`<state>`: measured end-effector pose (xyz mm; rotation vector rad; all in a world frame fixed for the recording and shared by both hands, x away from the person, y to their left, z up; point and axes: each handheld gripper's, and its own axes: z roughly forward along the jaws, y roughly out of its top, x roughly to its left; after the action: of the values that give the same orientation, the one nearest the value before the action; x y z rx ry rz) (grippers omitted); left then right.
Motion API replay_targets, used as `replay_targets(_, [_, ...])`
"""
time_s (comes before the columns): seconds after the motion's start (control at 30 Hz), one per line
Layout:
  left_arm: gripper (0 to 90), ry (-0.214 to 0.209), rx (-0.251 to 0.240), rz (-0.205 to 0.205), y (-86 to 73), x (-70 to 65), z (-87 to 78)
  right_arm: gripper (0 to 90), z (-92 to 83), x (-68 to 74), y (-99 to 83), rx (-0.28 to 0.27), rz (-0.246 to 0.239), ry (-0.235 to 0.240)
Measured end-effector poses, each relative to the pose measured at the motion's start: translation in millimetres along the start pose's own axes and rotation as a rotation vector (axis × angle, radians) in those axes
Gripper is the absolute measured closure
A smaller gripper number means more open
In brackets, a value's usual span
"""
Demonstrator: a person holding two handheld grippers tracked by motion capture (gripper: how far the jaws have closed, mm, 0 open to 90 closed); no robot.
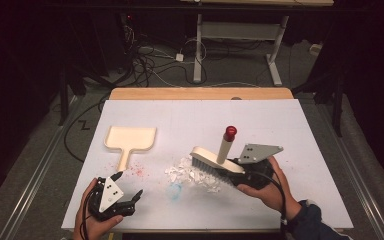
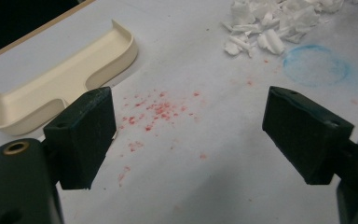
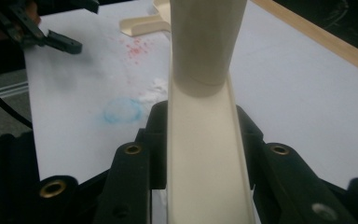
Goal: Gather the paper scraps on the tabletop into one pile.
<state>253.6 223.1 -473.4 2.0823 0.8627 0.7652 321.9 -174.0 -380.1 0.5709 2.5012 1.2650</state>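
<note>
A cream brush (image 1: 211, 157) with grey bristles and a red-tipped handle (image 1: 228, 139) rests on a pile of white paper scraps (image 1: 187, 174) at the middle of the white board. My right gripper (image 1: 232, 172) is shut on the brush's near end. In the right gripper view the brush's cream back (image 3: 205, 158) runs between the jaws of the right gripper (image 3: 200, 135). A cream dustpan (image 1: 130, 139) lies to the left, its handle towards me. My left gripper (image 1: 130, 184) stands open near the front left, nothing between its pads (image 2: 81, 135). The left gripper (image 2: 193, 135) points at red specks (image 2: 158, 109), with the dustpan (image 2: 60, 88) to its left.
A faint blue chalk ring (image 1: 175, 190) marks the board just in front of the scraps. The white board (image 1: 290, 125) covers a wooden table (image 1: 200, 93). Beyond it are floor cables (image 1: 150, 60) and a white desk frame (image 1: 240, 35).
</note>
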Motion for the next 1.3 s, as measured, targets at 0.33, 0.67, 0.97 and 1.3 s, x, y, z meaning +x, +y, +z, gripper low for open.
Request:
replay_targets(0.33, [16.4, -0.001, 0.003, 0.041, 3.3, -4.0, 3.5, 67.7, -48.4, -5.1, -42.0, 0.115, -0.024, -0.046])
replay_targets(0.67, [16.5, -0.016, 0.007, 0.053, 5.1, -5.7, 6.5, 67.9, -22.5, 2.7, -58.5, 0.208, -0.013, 0.001])
replay_targets(0.97, [16.5, -0.022, 0.007, 0.053, 5.0, -5.0, 7.1, 67.9, 15.5, 8.7, -33.1, 0.138, -0.030, -0.007])
replay_targets(1.3, [16.5, -0.018, 0.001, 0.045, 4.6, -4.9, 5.5, 67.7, -15.5, 3.9, -20.1, 0.056, -0.015, -0.037])
